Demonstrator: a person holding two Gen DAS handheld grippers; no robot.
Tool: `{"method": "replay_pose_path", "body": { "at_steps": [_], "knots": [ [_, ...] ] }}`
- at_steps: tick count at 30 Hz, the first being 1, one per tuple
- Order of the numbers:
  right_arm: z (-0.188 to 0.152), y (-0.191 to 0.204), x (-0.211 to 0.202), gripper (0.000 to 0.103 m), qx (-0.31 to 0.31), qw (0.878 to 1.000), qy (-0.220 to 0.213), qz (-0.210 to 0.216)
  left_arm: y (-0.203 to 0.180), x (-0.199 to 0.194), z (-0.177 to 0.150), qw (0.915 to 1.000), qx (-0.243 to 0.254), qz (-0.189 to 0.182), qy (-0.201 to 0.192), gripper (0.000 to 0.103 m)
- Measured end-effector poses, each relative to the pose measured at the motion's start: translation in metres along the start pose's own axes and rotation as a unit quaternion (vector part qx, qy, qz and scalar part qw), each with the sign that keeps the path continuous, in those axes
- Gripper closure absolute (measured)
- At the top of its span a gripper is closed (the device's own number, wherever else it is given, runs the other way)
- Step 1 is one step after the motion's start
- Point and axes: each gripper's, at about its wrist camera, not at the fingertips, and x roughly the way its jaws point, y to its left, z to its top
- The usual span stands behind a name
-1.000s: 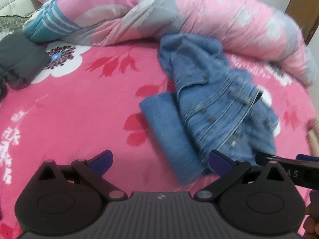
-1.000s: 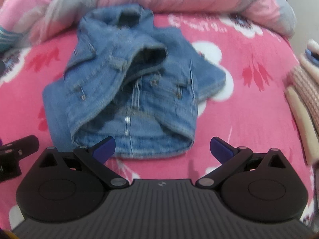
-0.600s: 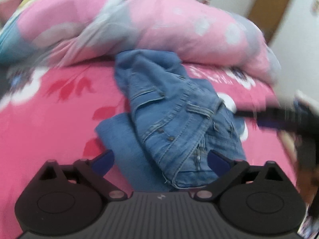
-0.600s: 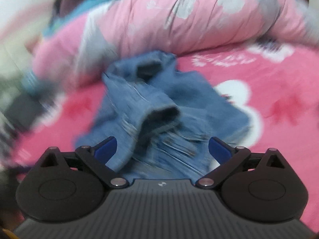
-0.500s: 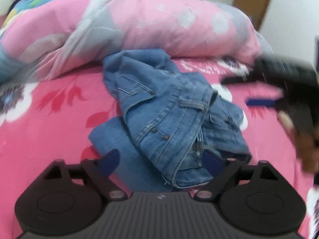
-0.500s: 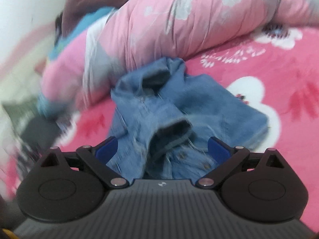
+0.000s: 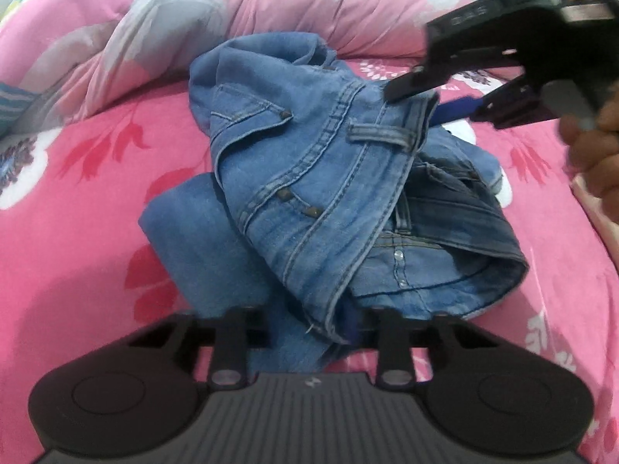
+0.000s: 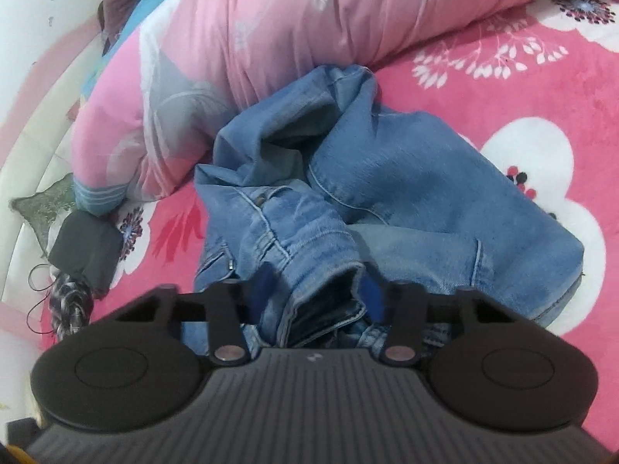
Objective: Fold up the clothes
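While the crumpled denim garment (image 7: 329, 178) lies near the middle of the bed (image 7: 85, 208), a rolled pink quilt (image 7: 271, 4) crowds it from 12 o'clock, touching its far end in both wrist views. In the right wrist view a dark folded item (image 8: 87, 253) sits at 9 o'clock, well apart from the denim, with a thin cord and a patterned object beside it; a padded white edge runs behind it.

Left gripper (image 7: 309, 328): jaws closing, the near hem of the garment between them; contact of the pads cannot be confirmed.

Right gripper (image 8: 315, 297): jaws closing around a raised cuff-like fold of the denim; it appears in the left wrist view at 2 o'clock, a hand (image 7: 595, 154) holding it.

Open pink sheet extends at 9 o'clock and 3 o'clock of the garment. At 3 o'clock of the left view, a pale edge borders the sheet.
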Motion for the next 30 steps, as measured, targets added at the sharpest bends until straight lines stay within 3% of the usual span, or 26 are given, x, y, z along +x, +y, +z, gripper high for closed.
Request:
{"method": "replay_pose_path", "body": {
  "at_steps": [6, 12, 17, 22, 26, 30],
  "knots": [
    [0.013, 0.023, -0.021, 0.09, -0.021, 0.999, -0.012, 0.038, 0.008, -0.015, 0.0, 0.9987, -0.027, -0.025, -0.036, 0.092],
    [0.034, 0.095, -0.021, 0.092, -0.067, 0.99, -0.014, 0.123, 0.056, -0.059, -0.004, 0.988, -0.112, -0.074, -0.077, 0.093],
    [0.034, 0.161, 0.016, 0.092, -0.088, 0.978, 0.012, 0.191, 0.112, -0.097, -0.015, 0.9804, -0.143, -0.096, -0.096, 0.094],
    [0.014, 0.22, 0.073, 0.092, -0.109, 0.967, 0.059, 0.224, 0.182, -0.103, -0.043, 0.9732, -0.208, -0.074, -0.065, 0.094],
    [-0.01, 0.257, 0.129, 0.091, -0.124, 0.962, 0.097, 0.223, 0.235, -0.091, -0.07, 0.9573, -0.28, -0.062, -0.034, 0.093],
    [-0.032, 0.275, 0.176, 0.075, -0.139, 0.962, 0.131, 0.196, 0.261, -0.074, -0.082, 0.9472, -0.314, -0.064, -0.008, 0.09]
  ]
}}
